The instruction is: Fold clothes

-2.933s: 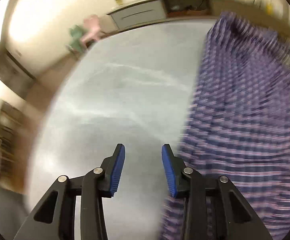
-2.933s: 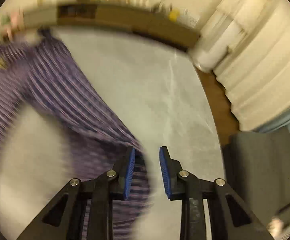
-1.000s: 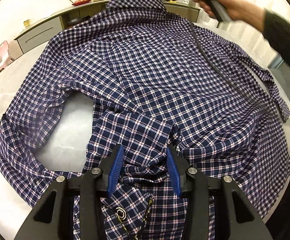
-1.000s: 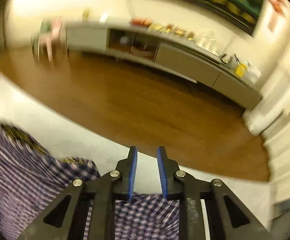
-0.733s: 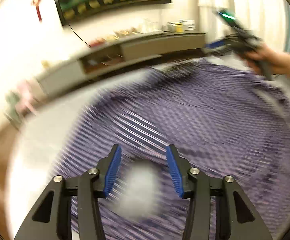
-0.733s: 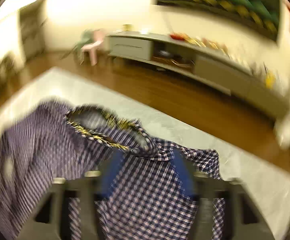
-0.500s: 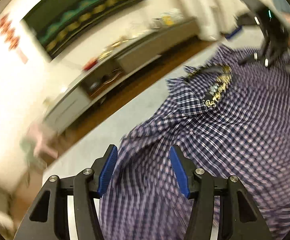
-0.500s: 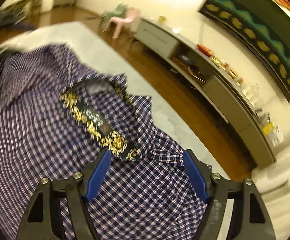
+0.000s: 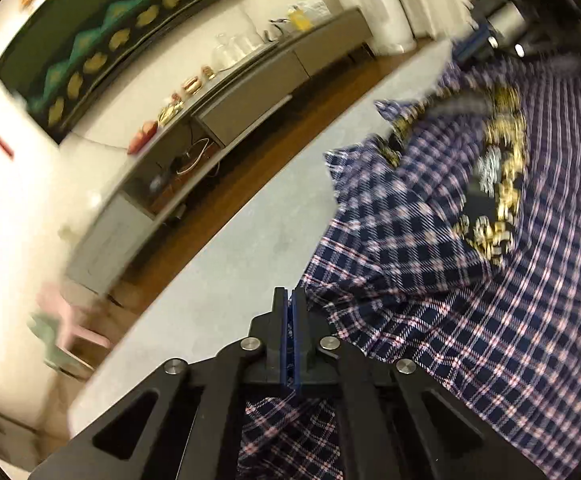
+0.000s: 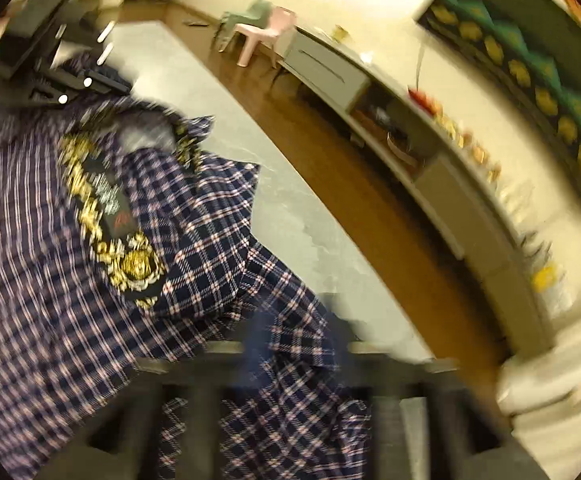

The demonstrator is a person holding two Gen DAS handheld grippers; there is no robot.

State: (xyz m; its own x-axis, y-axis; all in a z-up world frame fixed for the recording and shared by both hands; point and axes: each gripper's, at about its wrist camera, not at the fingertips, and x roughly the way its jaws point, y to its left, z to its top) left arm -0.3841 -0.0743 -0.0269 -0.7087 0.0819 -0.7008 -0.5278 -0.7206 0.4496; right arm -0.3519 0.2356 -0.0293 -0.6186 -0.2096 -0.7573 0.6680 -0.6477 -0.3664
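The navy, white and pink checked cotton shirt (image 9: pixel 470 288) lies spread on the pale grey table (image 9: pixel 230 256), its gold-patterned collar band (image 10: pixel 102 216) toward the far edge between the two tools. The left gripper (image 9: pixel 289 320) has its blue pads pressed together at the shirt's left shoulder edge, with checked cloth hanging below them, so it looks pinched. The right gripper (image 10: pixel 290 360) is a blur over the right shoulder; its jaws are closed, but whether on cloth I cannot tell.
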